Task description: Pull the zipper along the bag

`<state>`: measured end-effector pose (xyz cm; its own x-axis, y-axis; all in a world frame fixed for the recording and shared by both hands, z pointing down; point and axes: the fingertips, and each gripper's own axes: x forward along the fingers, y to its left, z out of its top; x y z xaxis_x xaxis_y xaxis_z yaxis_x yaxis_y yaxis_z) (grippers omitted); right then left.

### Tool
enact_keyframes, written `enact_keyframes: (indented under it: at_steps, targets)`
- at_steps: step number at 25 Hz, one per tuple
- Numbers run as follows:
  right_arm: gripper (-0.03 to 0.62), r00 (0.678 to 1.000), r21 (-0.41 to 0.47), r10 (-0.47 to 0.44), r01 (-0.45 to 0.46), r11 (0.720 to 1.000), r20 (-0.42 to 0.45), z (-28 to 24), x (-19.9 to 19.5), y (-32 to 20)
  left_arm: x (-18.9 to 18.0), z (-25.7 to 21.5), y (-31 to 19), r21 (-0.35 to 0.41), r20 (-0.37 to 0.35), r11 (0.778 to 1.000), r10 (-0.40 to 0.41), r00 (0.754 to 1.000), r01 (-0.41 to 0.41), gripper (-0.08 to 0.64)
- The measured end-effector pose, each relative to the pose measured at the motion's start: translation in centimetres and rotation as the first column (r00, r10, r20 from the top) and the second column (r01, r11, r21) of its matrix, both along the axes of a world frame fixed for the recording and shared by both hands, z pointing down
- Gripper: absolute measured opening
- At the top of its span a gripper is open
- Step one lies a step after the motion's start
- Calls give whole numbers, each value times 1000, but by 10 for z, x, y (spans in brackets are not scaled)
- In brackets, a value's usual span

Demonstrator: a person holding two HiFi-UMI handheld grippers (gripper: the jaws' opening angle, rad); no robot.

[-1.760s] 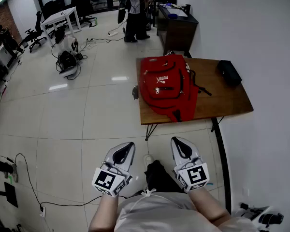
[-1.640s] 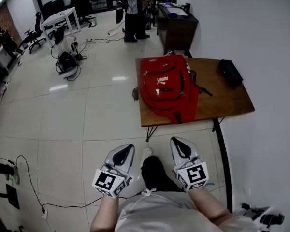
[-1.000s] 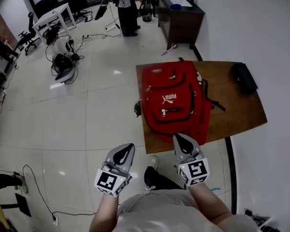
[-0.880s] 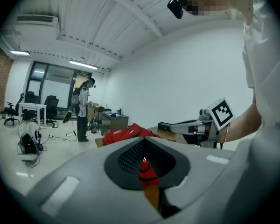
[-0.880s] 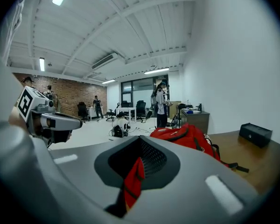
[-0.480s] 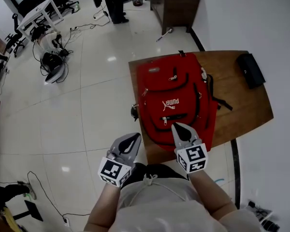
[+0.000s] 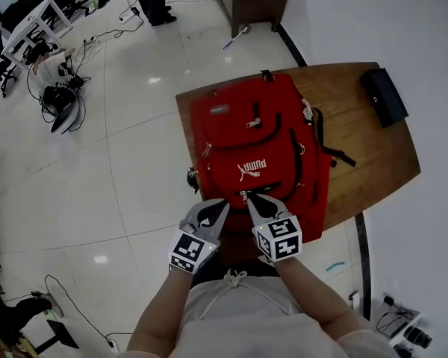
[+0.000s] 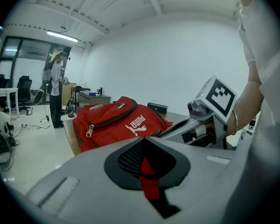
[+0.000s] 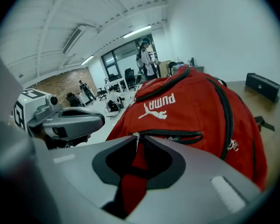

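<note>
Wooden table (image 7: 373, 155) mid-frame holds red backpack (image 7: 261, 148), soft fabric likely to bunch, so pinch the small stiff zipper pull (image 9: 136, 139) at lower centre, where right gripper (image 7: 255, 202) jaws are opening at it, left gripper (image 7: 213, 209) pressed together, empty.

Bright, even light; strong fisheye distortion

The red backpack (image 7: 257, 151) is covering the left half of the wooden table (image 7: 373, 162). Bare tabletop is lying open to its right, crossed beside the bag by black straps (image 7: 337, 154). A black case (image 7: 383, 95) is sitting at the far right corner. Open floor (image 7: 97, 185) is flanking the left.
</note>
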<state>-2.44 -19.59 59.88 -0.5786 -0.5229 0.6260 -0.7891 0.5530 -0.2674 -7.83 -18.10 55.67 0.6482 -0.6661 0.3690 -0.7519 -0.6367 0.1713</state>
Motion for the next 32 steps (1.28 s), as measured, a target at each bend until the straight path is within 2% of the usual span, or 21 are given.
enact_keyframes:
  at_steps: [2, 6, 10, 13, 19, 23, 28, 32]
  targets:
    - [67, 1000, -31, -8, 7, 999, -15, 7, 0, 2, 3, 9, -10, -25, -17, 1000, -14, 1000, 14, 6]
    - [118, 995, -24, -38, 36, 999, -88, 14, -7, 3, 6, 21, -31, -84, -68, 996, -45, 997, 39, 6]
    - [147, 984, 5, -63, 64, 998, -168, 17, -17, 1, 15, 41, -33, -120, -17, 993, 19, 1000, -21, 6]
    - [70, 977, 42, -46, 56, 998, -207, 20, -10, -5, 27, 46, -29, -108, 37, 992, 64, 997, -60, 6]
    - [24, 973, 68, -71, 87, 994, -218, 19, -6, -5, 34, 52, -22, -130, 37, 988, 83, 996, -77, 6]
    - [12, 972, 65, -122, 137, 988, -199, 16, -8, 0, 34, 53, -22, -135, 30, 987, 86, 996, -81, 6]
    - [12, 974, 35, -162, 169, 985, -159, 9, -4, 2, 34, 51, -20, -116, 75, 990, 87, 993, -78, 6]
    - [12, 974, 21, -178, 183, 983, -140, 3, 2, -1, 34, 55, -20, -127, 83, 989, 90, 992, -79, 6]
